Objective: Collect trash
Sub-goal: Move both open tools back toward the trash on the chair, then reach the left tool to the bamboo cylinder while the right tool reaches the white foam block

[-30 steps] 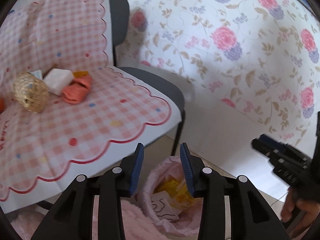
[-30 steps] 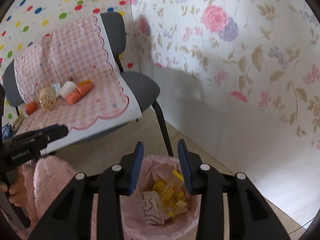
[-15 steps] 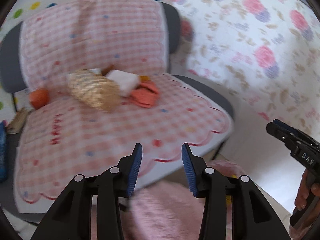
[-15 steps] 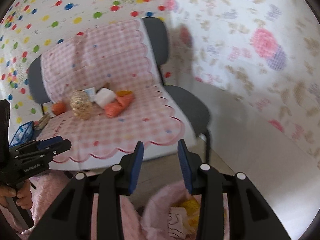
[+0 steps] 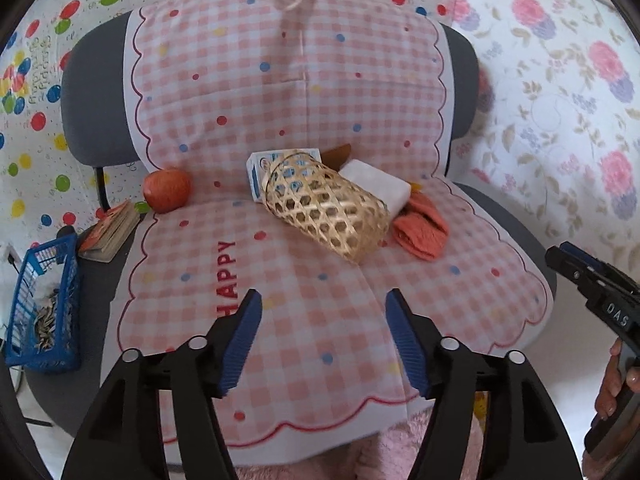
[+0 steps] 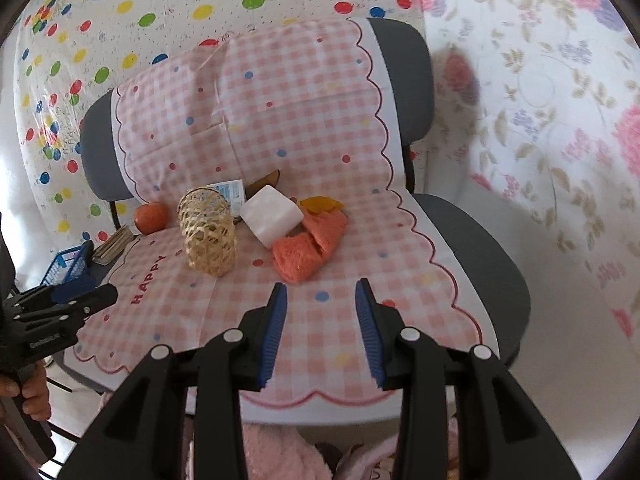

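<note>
Views swung off pink-lined trash bin onto grey chair [image 5: 466, 80] with pink checked cloth | left gripper [image 5: 324, 342] jaws opening, empty; right gripper [image 6: 321, 330] opening, empty | next trash: blue-white carton [image 5: 262, 170] at 12 o'clock behind woven bamboo basket [image 5: 326, 208], white block [image 6: 272, 214] beside it.

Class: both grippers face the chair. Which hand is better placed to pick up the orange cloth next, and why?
Right, probably: the right gripper, empty and opening, points almost straight at the orange cloth; the left gripper faces the woven basket.

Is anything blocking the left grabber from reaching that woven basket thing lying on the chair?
Nothing visible does. The left gripper, jaws opening and empty, faces the woven basket across bare checkered cloth.
</note>
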Demonstrator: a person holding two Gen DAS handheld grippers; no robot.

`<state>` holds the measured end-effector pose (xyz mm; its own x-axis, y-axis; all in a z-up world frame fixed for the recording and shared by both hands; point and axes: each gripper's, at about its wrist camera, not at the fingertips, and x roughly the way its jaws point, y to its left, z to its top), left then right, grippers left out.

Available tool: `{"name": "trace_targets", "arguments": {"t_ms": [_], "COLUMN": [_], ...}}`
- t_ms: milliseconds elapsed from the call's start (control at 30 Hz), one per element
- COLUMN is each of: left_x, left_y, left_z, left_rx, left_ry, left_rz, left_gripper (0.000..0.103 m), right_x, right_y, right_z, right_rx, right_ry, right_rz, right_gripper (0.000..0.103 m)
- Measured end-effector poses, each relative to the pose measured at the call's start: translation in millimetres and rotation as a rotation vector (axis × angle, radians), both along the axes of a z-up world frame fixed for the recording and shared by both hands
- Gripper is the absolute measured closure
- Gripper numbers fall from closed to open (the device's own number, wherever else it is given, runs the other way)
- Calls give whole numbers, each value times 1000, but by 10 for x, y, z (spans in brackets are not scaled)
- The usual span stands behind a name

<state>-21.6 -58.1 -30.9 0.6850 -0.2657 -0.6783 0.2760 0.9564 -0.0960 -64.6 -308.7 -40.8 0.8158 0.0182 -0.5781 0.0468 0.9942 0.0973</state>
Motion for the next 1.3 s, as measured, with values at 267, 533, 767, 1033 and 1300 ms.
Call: {"name": "trace_targets", "arguments": {"t_ms": [267, 533, 767, 1033, 1300], "left_x": [497, 975, 1226, 1098, 1056], "left_y": [-336, -757, -809, -267, 243], "left_z": [-102, -255, -433, -380, -253], "left_rx": [2, 55, 122, 76, -9], "left_ry": [3, -2, 30, 62, 122], "left_rz": [25, 77, 145, 158, 146], "left_gripper": [15, 15, 15, 14, 15], "right_x": [290, 534, 617, 652, 740], "right_y": [-143, -313, -339, -269, -77], "right_z": [-58, -151, -198, -251, -278], "right_rx": [4, 10, 30, 36, 34], "right_ry": [-1, 25, 36, 51, 63], "right_rz": [-12, -28, -23, 2, 38], "right_gripper": [37, 33, 33, 33, 33]}}
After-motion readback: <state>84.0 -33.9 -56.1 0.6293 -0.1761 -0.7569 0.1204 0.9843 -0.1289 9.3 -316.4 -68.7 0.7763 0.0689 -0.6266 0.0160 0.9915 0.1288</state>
